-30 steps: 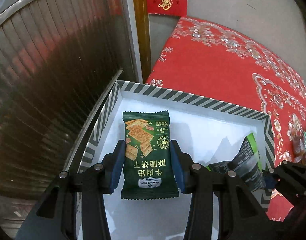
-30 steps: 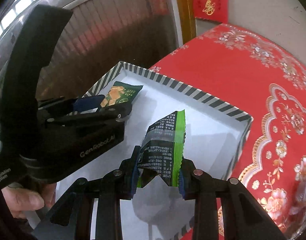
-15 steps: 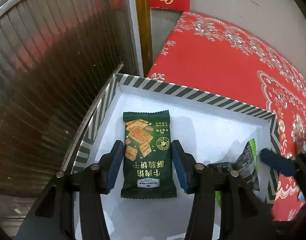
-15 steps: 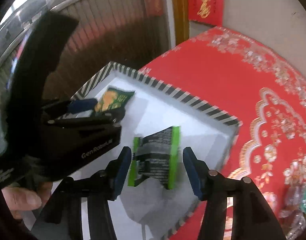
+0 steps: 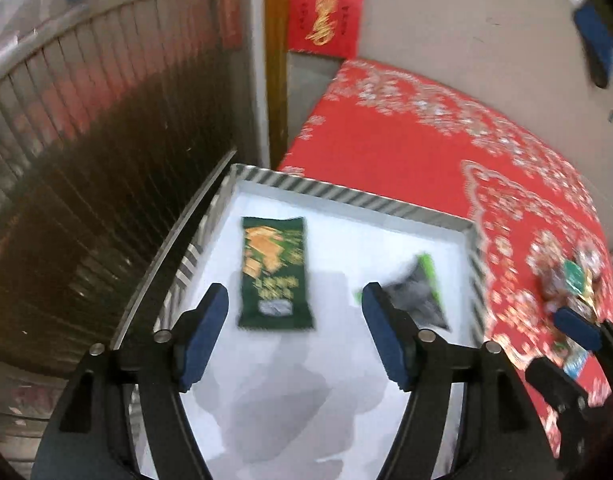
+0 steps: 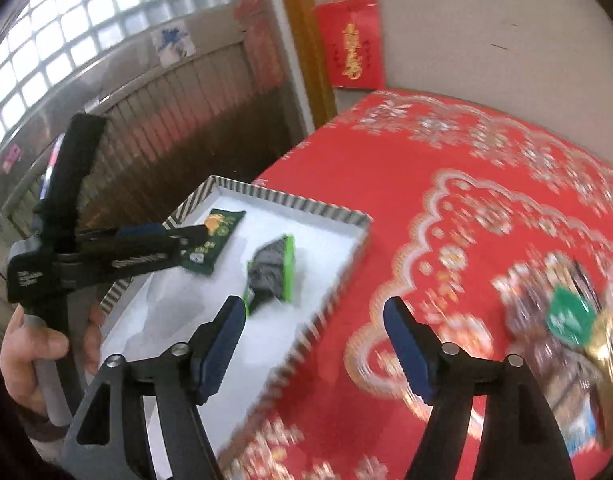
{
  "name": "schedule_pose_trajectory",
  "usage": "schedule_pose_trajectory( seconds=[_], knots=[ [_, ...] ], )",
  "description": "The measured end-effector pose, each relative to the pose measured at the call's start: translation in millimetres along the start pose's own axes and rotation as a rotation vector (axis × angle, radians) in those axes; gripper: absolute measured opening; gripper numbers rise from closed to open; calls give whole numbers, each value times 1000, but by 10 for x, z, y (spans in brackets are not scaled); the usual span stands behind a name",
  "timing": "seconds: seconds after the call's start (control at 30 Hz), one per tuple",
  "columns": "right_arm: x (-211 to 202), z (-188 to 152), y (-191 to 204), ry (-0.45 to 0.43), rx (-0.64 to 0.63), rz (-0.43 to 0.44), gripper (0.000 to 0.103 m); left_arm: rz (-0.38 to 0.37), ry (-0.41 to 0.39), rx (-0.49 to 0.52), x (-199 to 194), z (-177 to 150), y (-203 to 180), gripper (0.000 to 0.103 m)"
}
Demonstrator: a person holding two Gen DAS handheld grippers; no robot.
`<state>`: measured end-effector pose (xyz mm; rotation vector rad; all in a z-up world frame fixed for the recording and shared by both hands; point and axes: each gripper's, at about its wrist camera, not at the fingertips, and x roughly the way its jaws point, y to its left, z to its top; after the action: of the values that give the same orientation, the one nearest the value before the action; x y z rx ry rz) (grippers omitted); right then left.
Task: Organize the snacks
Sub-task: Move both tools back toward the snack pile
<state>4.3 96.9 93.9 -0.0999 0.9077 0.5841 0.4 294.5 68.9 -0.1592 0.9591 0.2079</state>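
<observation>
now both packets (image 5: 273,276) lie loose in the striped box (image 5: 346,196).

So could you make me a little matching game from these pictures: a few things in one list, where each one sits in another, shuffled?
Things:
1. dark green packet
2. grey packet
3. snack pile
4. red poster

Places:
A. on the red cloth, outside the box
B. in the box, near its left wall
C. on the wall
D. in the box, near its right wall

Pairs: 1-B, 2-D, 3-A, 4-C
</observation>
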Motion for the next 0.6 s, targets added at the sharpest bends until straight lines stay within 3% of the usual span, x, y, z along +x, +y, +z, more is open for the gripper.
schedule_pose_trajectory(
  seconds=[0.3,0.6],
  knots=[
    [-658,-571,-675,-52,131,-99,74,-129,-26,93,-419,-291,-650,74],
    [-1190,-1143,-1415,-72,262,-230,74,-197,10,206,-470,-504,-1493,74]
  ],
)
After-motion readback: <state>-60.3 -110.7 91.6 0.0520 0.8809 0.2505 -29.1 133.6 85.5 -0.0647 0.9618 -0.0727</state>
